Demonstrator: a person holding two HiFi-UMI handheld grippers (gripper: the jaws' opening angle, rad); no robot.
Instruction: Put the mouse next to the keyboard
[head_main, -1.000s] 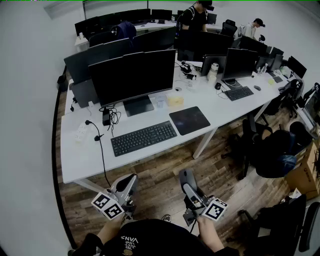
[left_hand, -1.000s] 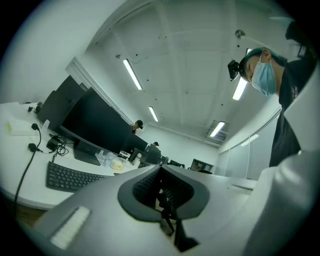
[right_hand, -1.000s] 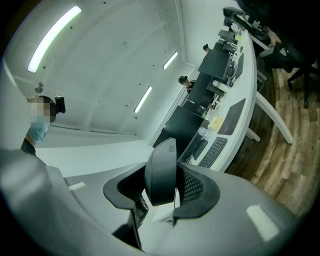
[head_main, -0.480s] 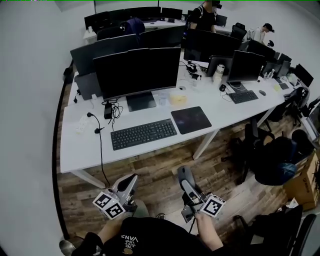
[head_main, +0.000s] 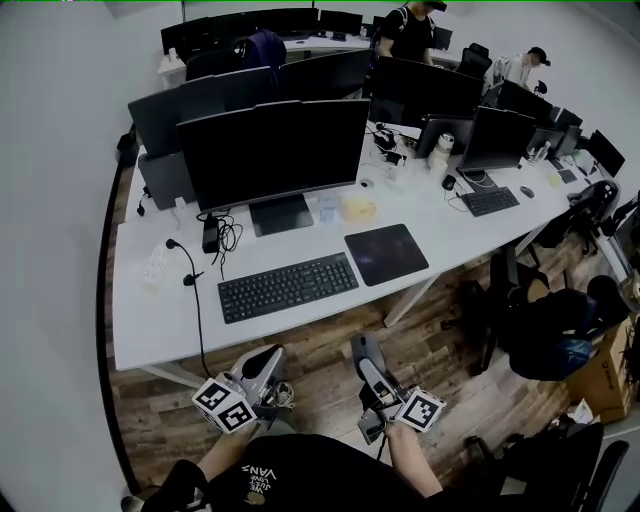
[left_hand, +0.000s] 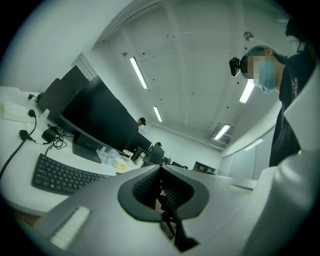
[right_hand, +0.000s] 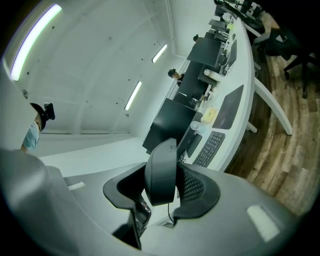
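left gripper (left_hand: 160, 172): jaws closed, nothing between them (short of the white tabletop (head_main: 150, 325))
black keyboard (head_main: 288, 286): flat on tabletop
dark grey computer mouse (right_hand: 161, 175): clamped in right gripper (head_main: 368, 360) jaws, off tabletop, well apart from keyboard

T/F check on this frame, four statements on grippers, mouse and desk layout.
1. The right gripper holds the mouse. True.
2. The mouse lies on the mouse pad. False: it is in the right gripper, short of the desk.
3. In the head view the keyboard lies left of the mouse pad. True.
4. The left gripper carries a cable. False: nothing is between its jaws.
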